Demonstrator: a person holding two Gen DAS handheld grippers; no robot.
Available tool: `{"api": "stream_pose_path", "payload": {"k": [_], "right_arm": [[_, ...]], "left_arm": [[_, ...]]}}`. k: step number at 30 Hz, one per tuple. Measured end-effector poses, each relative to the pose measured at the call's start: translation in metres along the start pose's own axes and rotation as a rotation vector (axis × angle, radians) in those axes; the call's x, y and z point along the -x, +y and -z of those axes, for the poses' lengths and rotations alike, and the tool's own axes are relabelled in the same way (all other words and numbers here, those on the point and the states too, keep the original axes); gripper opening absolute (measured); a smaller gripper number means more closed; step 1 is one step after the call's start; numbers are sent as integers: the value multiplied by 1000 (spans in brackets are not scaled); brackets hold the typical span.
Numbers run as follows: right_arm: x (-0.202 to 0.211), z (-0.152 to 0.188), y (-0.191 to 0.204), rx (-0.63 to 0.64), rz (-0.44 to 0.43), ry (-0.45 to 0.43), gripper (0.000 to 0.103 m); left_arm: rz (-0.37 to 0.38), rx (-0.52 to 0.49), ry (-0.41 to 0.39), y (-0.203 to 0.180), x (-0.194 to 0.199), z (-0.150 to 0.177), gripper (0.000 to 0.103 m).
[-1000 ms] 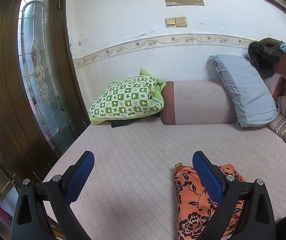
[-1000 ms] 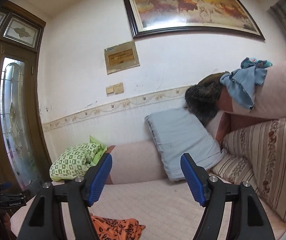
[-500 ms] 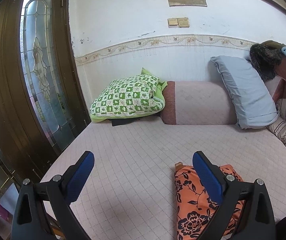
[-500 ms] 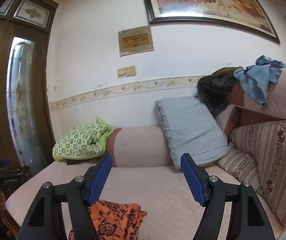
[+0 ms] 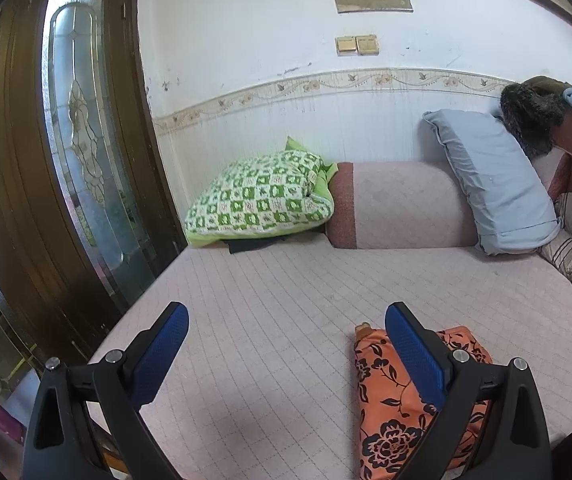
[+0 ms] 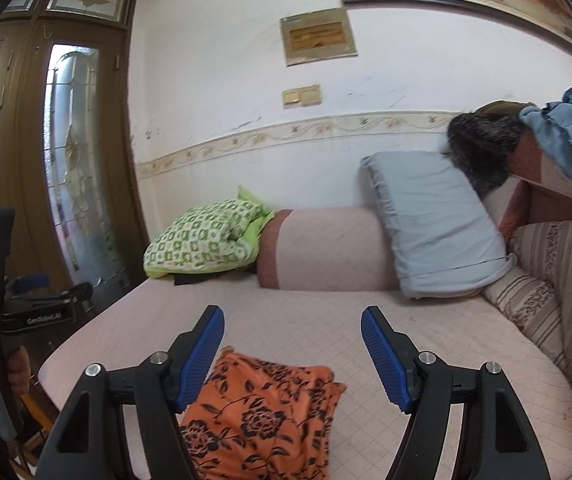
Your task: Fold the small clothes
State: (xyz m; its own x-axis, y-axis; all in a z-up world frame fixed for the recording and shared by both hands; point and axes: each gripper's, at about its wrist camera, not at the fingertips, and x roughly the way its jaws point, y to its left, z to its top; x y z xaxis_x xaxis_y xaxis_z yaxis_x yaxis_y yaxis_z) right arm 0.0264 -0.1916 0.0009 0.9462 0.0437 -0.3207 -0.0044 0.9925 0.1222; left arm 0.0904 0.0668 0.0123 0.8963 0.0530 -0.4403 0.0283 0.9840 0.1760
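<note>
We hold both grippers, left and right, unclenched, empty, above orange floral garment on quilted sofa seat.

Green checked pillow beside grey pillow

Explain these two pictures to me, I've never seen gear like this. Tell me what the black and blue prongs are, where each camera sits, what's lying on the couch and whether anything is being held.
Nobody is using a robot arm here: a person holds a hand-operated clamp in each hand, and each clamp carries a wide-angle camera looking forward along its two blue-padded fingers. One picture comes from the left gripper, the other from the right gripper. Both stand open and hold nothing. On the pink quilted couch seat lies an orange floral garment, crumpled, below the right gripper. At the back rest a green checked pillow and a grey pillow. In the right view, the left gripper's handle shows at the far left edge.
</note>
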Motion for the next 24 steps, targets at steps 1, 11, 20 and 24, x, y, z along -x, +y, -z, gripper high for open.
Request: {"api": "stream_pose_path", "payload": {"k": [1, 11, 20, 24], "right_arm": [[-1, 2, 3, 0, -10, 6, 74], [-5, 8, 11, 21, -40, 32, 74], [-13, 10, 7, 11, -47, 52, 74], [-17, 12, 8, 14, -49, 57, 74]], "left_arm": [[-9, -12, -9, -2, 2, 0, 99], [20, -22, -17, -8, 10, -2, 99], [42, -21, -13, -12, 9, -3, 99], [54, -19, -6, -13, 5, -4, 99]]}}
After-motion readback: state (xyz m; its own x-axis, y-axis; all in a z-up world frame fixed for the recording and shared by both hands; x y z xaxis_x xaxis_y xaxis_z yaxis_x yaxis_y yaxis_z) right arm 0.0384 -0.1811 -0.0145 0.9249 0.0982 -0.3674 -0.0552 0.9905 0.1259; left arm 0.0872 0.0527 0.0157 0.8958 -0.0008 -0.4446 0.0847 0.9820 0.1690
